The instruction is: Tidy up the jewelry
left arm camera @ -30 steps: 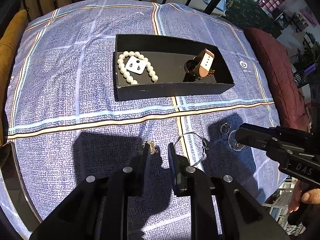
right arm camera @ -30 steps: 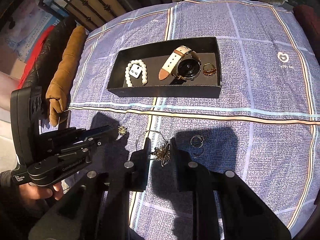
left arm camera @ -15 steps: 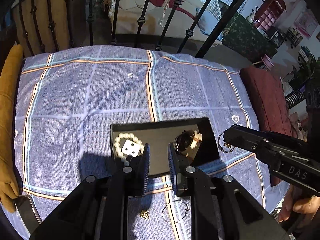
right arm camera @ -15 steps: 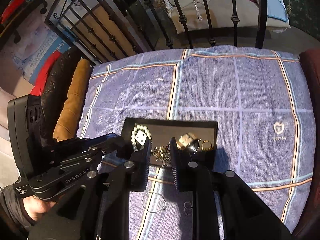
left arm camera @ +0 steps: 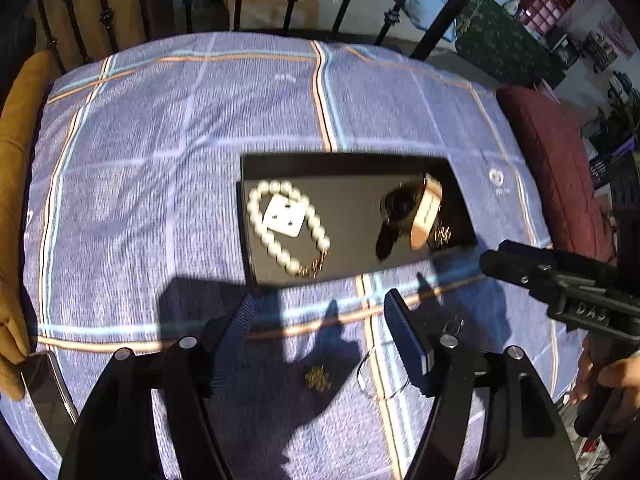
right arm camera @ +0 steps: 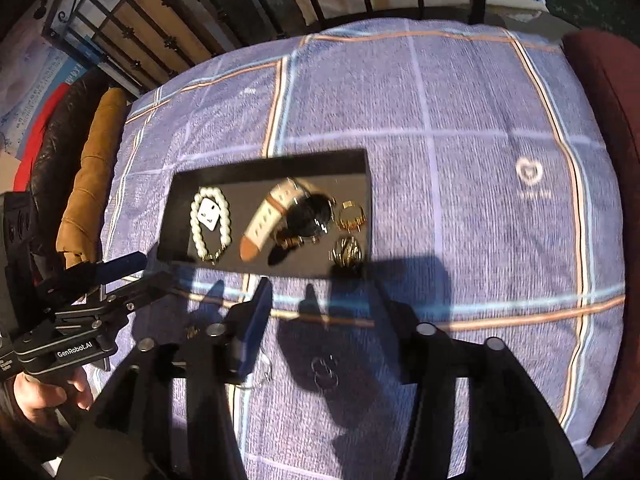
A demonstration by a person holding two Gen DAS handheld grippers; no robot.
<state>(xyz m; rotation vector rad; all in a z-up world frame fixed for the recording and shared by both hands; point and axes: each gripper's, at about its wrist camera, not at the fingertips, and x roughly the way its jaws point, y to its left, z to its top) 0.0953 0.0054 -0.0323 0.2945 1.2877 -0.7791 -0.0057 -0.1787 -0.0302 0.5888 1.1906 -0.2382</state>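
We find the left gripper [left arm camera: 320, 320] and right gripper [right arm camera: 324, 312] spread wide, empty. Our black tray [right arm camera: 264, 164] holds pearl bracelet [right arm camera: 210, 224] and watch [right arm camera: 288, 216]

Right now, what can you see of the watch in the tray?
The watch lies inside the black tray, right of centre. It has a round dark face in a metal-looking case and a cream strap, apparently leather, with punched holes and a tan tip pointing toward the near wall. The strap arches up in the left wrist view. The pearl bracelet lies apart on its left; gold pieces sit close on its right. Neither gripper touches it. Motion blur hides finer detail.
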